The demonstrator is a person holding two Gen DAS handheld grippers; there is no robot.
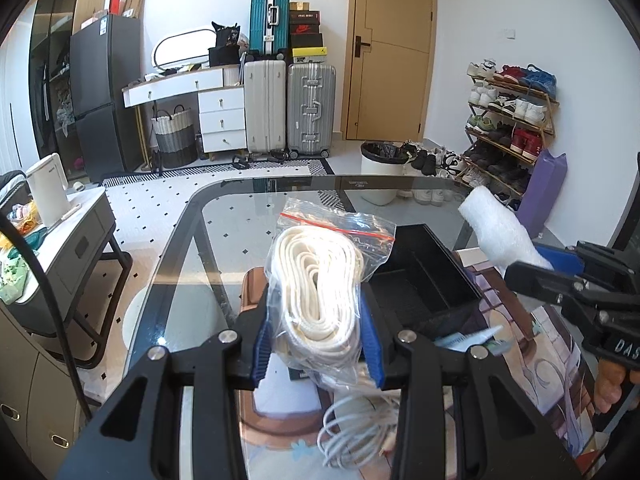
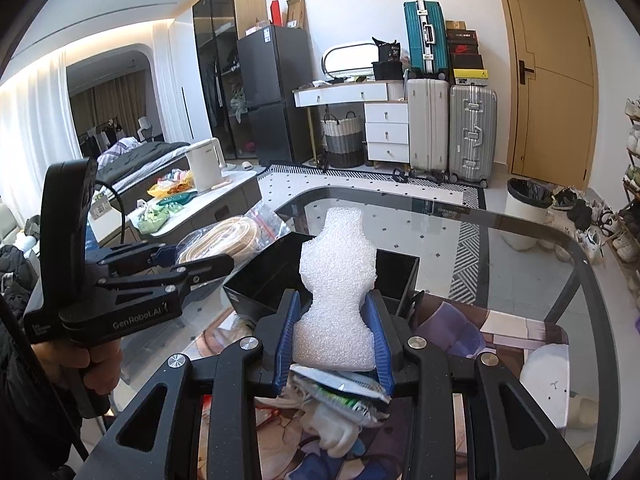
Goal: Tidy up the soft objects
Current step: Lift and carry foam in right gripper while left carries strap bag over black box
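My left gripper (image 1: 318, 334) is shut on a clear zip bag of coiled white strap (image 1: 320, 276), held above the table near the black bin (image 1: 420, 280). The bag also shows in the right wrist view (image 2: 228, 238). My right gripper (image 2: 334, 338) is shut on a white foam piece (image 2: 340, 292), held just in front of the black bin (image 2: 272, 268). The foam piece (image 1: 500, 232) and right gripper (image 1: 556, 268) also show at the right of the left wrist view. The bin looks empty.
A glass table (image 1: 240, 216) carries a printed mat (image 1: 540, 340), a coil of white cable (image 1: 356, 428) and a pile of small soft items (image 2: 340, 404). A side table with a kettle (image 1: 48, 192) stands left. Suitcases, a white waste bin (image 1: 380, 176) and a shoe rack lie beyond.
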